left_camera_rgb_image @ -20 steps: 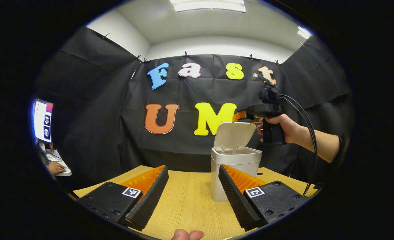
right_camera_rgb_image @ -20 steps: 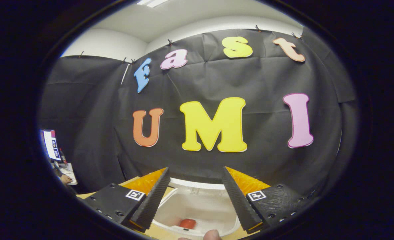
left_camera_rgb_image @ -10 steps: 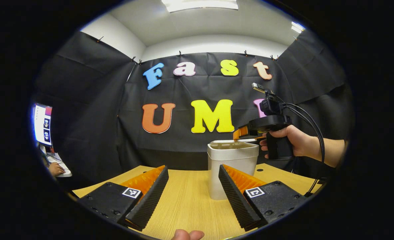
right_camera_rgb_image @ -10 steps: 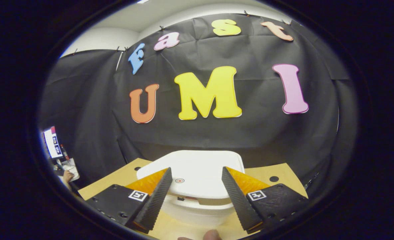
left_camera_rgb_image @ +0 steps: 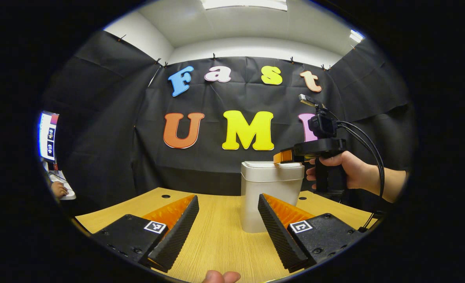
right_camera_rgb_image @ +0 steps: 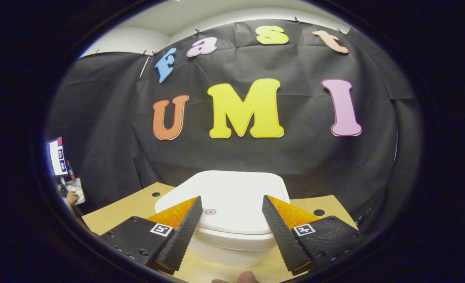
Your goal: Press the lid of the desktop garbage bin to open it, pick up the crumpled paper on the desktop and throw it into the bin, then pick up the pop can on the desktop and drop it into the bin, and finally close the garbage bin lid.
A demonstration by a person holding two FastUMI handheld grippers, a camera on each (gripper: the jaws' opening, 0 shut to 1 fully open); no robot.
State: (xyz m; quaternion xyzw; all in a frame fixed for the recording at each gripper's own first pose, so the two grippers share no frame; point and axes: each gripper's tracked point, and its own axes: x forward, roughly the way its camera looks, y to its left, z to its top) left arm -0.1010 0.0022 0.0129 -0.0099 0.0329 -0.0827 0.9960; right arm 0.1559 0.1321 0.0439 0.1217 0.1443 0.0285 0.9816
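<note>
The white desktop bin (left_camera_rgb_image: pixel 270 196) stands on the wooden table just beyond my left gripper (left_camera_rgb_image: pixel 227 196), which is open and holds nothing. Its lid (left_camera_rgb_image: pixel 271 166) lies flat and closed. A hand at the right holds my right gripper (left_camera_rgb_image: pixel 283 157), whose fingers rest at the lid's right edge. In the right gripper view the closed lid (right_camera_rgb_image: pixel 232 188) spreads under my open right gripper (right_camera_rgb_image: pixel 231 197), with a small red dot (right_camera_rgb_image: pixel 211 212) on the lid between the fingers. Whatever is in the bin is hidden.
The wooden table (left_camera_rgb_image: pixel 220 236) reaches forward to the black cloth wall and has small round holes (right_camera_rgb_image: pixel 318 212) near its far edge. At the far left stand a monitor (left_camera_rgb_image: pixel 48 135) and another person's hand (left_camera_rgb_image: pixel 57 189).
The lid stood upright and open a second ago and now lies closed. My right gripper came down with it onto the lid. The left gripper stayed about where it was.
</note>
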